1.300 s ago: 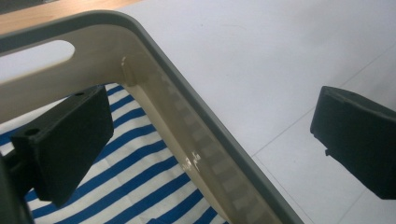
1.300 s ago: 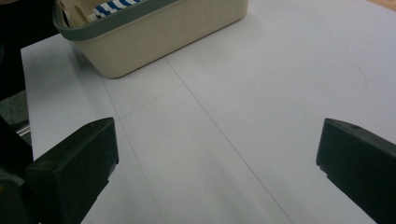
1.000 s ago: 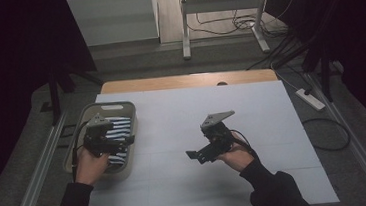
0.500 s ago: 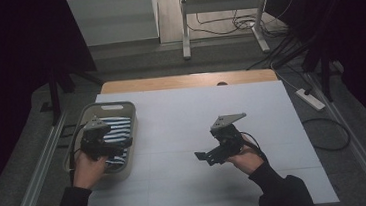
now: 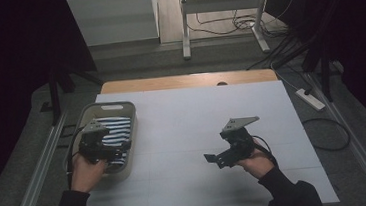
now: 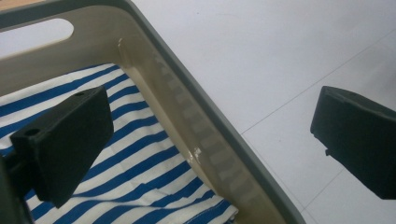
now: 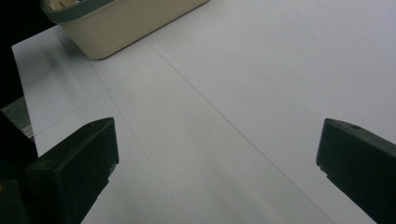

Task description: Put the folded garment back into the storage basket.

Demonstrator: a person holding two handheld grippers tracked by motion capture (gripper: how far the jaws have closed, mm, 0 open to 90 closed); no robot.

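Observation:
A beige basket [image 5: 102,109] sits at the table's left with a blue-and-white striped cloth [image 5: 115,131] folded inside. My left gripper [image 5: 117,150] hovers over the basket's right wall, open and empty. In the left gripper view one jaw hangs above the striped cloth [image 6: 140,158] and the other beyond the basket rim [image 6: 187,93], over the table. My right gripper [image 5: 215,160] is held above the white table right of centre, open with nothing between its jaws. The basket [image 7: 126,18] appears at the top left of the right gripper view.
A white sheet [image 5: 193,132] covers the table, and a wooden strip [image 5: 189,81] shows along its far edge. A metal stand [image 5: 221,19] and cables lie on the floor beyond. A power strip [image 5: 310,99] lies off the table's right side.
My right gripper has drifted right and toward the near edge. The left gripper has shifted slightly toward the near end of the basket.

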